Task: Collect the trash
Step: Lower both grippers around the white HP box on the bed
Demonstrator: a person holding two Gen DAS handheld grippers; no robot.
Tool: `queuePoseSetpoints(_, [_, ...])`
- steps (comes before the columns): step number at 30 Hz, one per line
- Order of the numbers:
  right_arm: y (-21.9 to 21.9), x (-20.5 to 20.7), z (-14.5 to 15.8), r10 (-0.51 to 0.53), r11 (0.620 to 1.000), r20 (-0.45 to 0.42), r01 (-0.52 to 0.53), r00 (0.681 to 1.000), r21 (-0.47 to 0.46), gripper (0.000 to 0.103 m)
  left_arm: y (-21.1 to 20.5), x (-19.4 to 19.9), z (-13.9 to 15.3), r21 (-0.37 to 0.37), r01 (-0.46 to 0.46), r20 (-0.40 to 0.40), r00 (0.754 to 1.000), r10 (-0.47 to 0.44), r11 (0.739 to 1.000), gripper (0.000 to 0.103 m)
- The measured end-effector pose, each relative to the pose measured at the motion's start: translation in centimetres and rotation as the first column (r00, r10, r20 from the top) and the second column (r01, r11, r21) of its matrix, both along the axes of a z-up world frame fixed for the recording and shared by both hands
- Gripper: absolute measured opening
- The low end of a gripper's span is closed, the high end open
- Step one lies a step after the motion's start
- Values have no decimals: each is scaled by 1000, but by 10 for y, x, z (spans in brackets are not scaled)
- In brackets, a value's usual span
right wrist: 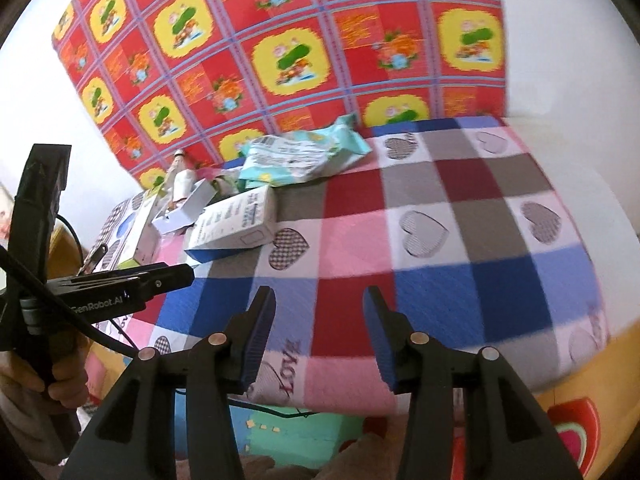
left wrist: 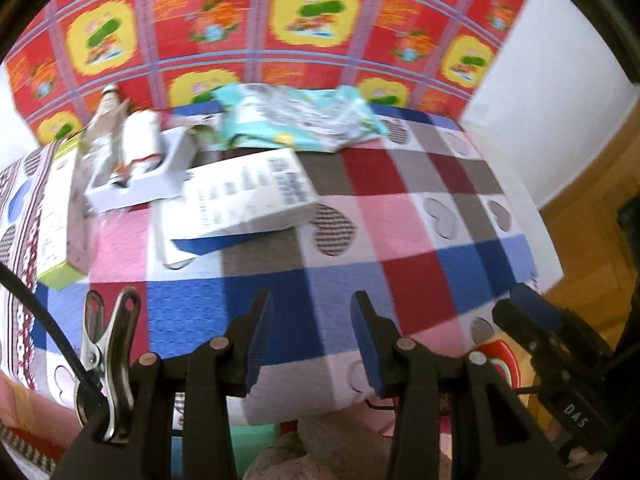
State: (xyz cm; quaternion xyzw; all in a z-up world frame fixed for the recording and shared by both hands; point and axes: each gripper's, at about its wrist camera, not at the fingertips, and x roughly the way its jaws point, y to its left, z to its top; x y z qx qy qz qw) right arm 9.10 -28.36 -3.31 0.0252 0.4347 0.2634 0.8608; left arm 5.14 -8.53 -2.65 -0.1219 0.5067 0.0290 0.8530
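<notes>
Trash lies at the far left of the checked heart tablecloth (left wrist: 400, 220): a white printed box (left wrist: 240, 196), a teal wipes packet (left wrist: 300, 120), an open white box with a bottle in it (left wrist: 136, 160) and a green-edged box (left wrist: 56, 216). My left gripper (left wrist: 310, 320) hovers over the near blue squares, open, nothing between its blue pads. My right gripper (right wrist: 318, 312) is open and empty too, above the cloth's near edge. In the right wrist view the white box (right wrist: 236, 220) and the packet (right wrist: 304, 152) lie ahead to the left, and the left gripper (right wrist: 188, 272) shows side-on.
A red and yellow patterned cloth (left wrist: 312, 12) hangs behind the table against a white wall (left wrist: 560, 80). A wooden floor (left wrist: 580, 240) shows at the right. A hand (right wrist: 60, 384) holds the left gripper. A metal clip (left wrist: 108, 344) and a black cable (left wrist: 40, 312) sit beside the left fingers.
</notes>
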Motion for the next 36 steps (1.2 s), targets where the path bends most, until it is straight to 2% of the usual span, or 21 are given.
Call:
queuePoseSetpoints(3, [15, 17, -3, 51, 999, -18, -51, 999, -1, 47, 14, 5, -3, -6, -50, -8, 999, 50, 999, 43])
queuePoseSetpoints(6, [30, 34, -8, 105, 994, -36, -105, 994, -4, 47, 29, 11, -6, -20, -97, -3, 995, 97, 995, 51])
queuePoseSetpoints(9, [44, 49, -14, 150, 989, -57, -150, 987, 6, 47, 43, 17, -9, -27, -159, -8, 987, 159, 987, 54])
queuePoseSetpoints(16, [80, 80, -29, 243, 970, -96, -244, 965, 11, 49, 74, 29, -26, -24, -285, -64, 957, 284, 958, 54])
queuePoseSetpoints(19, [93, 91, -36, 274, 962, -111, -274, 955, 12, 49, 85, 33, -34, -20, -321, -77, 945, 319, 947, 58])
queuePoseSetpoints(21, [101, 97, -40, 288, 957, -120, -289, 950, 17, 49, 92, 37, -39, -23, -338, -88, 938, 335, 941, 58])
queuePoseSetpoints(24, [112, 104, -45, 303, 953, -139, -303, 943, 25, 57, 101, 42, -47, -43, -352, -113, 932, 346, 935, 60])
queuePoseSetpoints(28, [123, 112, -52, 315, 949, -174, -311, 933, 53, 58, 111, 44, -53, -69, -377, -124, 922, 366, 924, 65])
queuePoseSetpoints(33, [135, 122, -57, 304, 953, -194, -297, 933, 63, 58, 117, 48, -56, -109, -369, -139, 925, 354, 923, 66])
queuePoseSetpoints(36, [144, 128, -62, 303, 953, -213, -296, 929, 65, 58, 121, 49, -60, -131, -353, -151, 930, 334, 926, 75])
